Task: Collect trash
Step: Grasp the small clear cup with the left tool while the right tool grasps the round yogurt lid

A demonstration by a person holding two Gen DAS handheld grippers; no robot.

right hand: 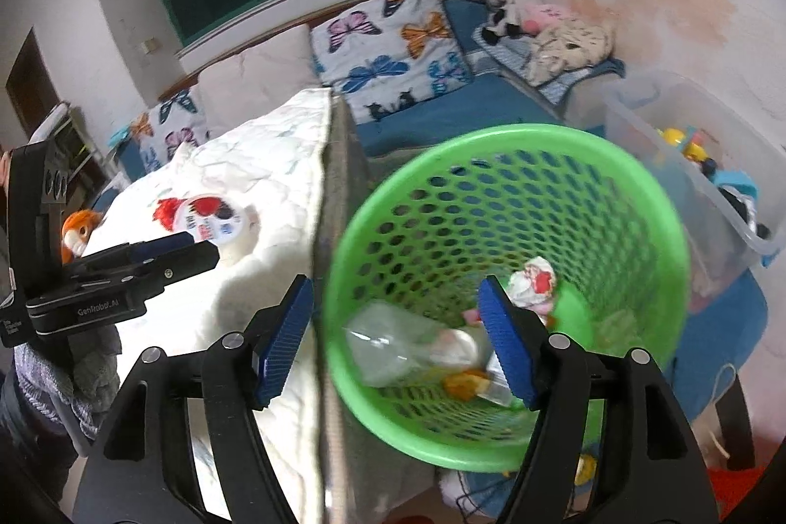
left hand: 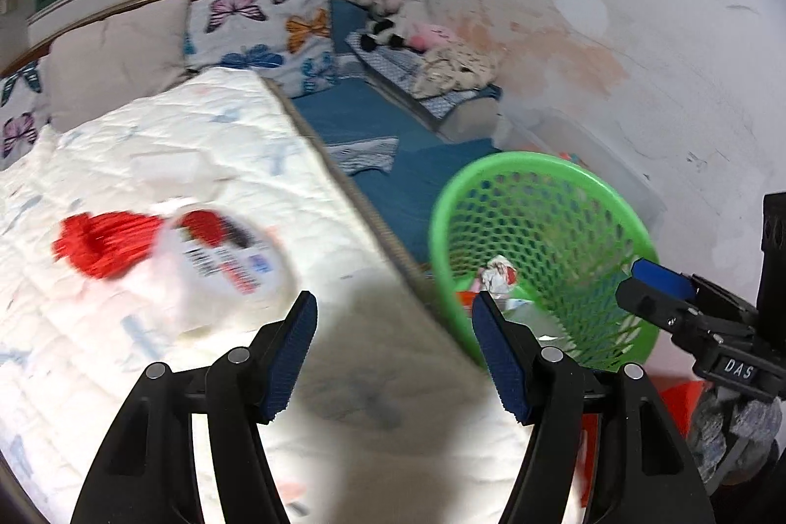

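Above the green basket [right hand: 506, 293], the right gripper [right hand: 395, 342] tilts down, jaws apart.

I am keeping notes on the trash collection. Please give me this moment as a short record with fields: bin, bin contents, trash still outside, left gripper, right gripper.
bin: green basket, beside the bed
bin contents: clear bottle, crumpled wrapper, small scraps
trash still outside: white cup with red label, lying on the bed
left gripper: open, nothing between the fingers, over the bed edge, cup ahead to its left
right gripper: open, nothing held, above the basket
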